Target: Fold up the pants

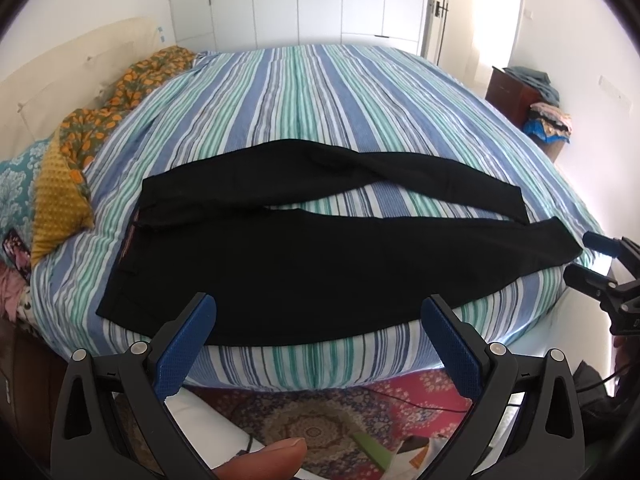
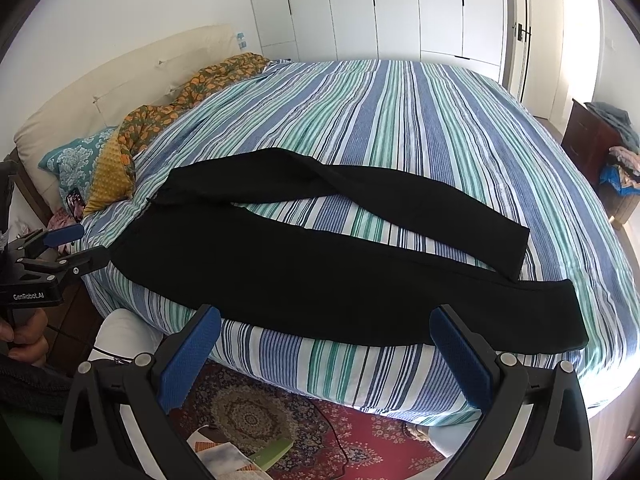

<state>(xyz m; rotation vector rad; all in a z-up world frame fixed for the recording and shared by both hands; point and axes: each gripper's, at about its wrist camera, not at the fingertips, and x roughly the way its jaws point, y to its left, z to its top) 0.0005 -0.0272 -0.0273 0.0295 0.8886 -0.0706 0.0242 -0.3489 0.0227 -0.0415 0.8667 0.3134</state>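
With the black pants (image 1: 320,256) spread flat on the striped bed (image 1: 312,104), legs splayed, the left gripper (image 1: 316,344) and right gripper (image 2: 324,348) hung released and empty; the 2 tools probably needed waistband and hem grasped together.

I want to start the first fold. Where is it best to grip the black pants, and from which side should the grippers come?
Probably the near leg of the black pants, along the bed's front edge: left gripper near the waistband, right gripper near the hem. Come from the front, low; both are open, and the fabric lies flat there.
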